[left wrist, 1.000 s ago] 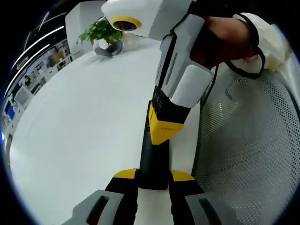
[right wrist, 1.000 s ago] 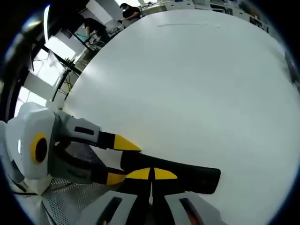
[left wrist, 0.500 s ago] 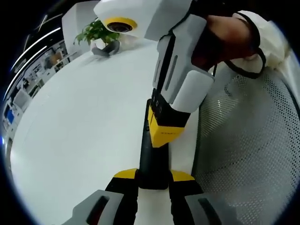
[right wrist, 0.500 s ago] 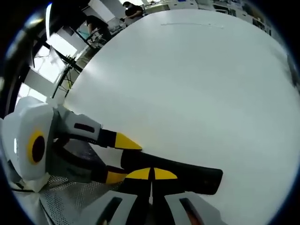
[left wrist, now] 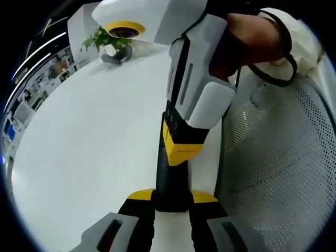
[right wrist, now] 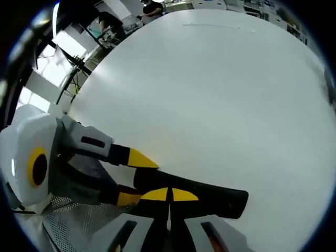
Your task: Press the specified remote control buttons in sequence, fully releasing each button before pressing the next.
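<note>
A long black remote control [left wrist: 169,176] lies along the near edge of a white table [left wrist: 89,136]. My left gripper [left wrist: 172,196] is shut on the remote's near end, one yellow tip on each side. My right gripper [left wrist: 181,149] comes down from above, held by a person's hand [left wrist: 252,37], and its yellow tips rest on the remote's top face. In the right gripper view, my right gripper [right wrist: 169,195] is shut, tips together on the remote [right wrist: 220,197]. There my left gripper [right wrist: 134,178] reaches in from the left and straddles the remote's end.
A potted green plant [left wrist: 107,39] stands at the far side of the table. A white mesh chair back [left wrist: 278,173] sits right beside the table edge. The wide white tabletop [right wrist: 210,94] stretches away, with office furniture and a person far behind it.
In the left gripper view, the right gripper has shifted slightly left and closer over the remote. The left gripper keeps its hold and the remote stays put.
</note>
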A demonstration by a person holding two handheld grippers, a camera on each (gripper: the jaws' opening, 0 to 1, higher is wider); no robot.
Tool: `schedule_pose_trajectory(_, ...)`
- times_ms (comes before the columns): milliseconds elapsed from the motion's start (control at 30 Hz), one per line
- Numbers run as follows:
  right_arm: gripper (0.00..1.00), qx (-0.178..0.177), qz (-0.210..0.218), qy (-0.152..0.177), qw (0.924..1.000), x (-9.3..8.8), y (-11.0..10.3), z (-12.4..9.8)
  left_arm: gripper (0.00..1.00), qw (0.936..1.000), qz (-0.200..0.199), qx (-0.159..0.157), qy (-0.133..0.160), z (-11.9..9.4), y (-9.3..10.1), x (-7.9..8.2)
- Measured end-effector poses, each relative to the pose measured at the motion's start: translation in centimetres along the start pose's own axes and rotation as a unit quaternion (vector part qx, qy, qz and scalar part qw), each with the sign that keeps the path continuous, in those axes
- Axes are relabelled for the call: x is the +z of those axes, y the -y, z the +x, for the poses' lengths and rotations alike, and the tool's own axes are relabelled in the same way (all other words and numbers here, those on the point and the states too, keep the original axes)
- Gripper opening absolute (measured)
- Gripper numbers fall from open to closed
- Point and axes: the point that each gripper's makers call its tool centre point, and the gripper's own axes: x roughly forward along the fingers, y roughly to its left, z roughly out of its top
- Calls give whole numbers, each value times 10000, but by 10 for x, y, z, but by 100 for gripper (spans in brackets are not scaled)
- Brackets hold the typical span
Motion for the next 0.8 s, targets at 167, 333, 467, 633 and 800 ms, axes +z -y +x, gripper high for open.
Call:
schedule_pose_trajectory(167, 0, 137, 205, 165, 9996, 0, 2, -1, 24, 10000, 46, -6, -35, 0, 0, 0)
schedule_pose_trajectory(333, 0, 116, 174, 178, 9996, 0, 1, -1, 24, 10000, 60, -9, 55, 0, 0, 0)
schedule_pose_trajectory(467, 0, 90, 138, 204, 9997, 0, 1, -1, 24, 10000, -15, 4, 69, 0, 0, 1)
schedule_pose_trajectory(633, 0, 88, 100, 213, 9997, -1, -1, -2, 24, 10000, 77, 17, 21, 1, 0, 0)
schedule_pose_trajectory(800, 0, 69, -33, 266, 9996, -1, -1, -3, 24, 9999, 88, 21, 144, 0, 0, 0)
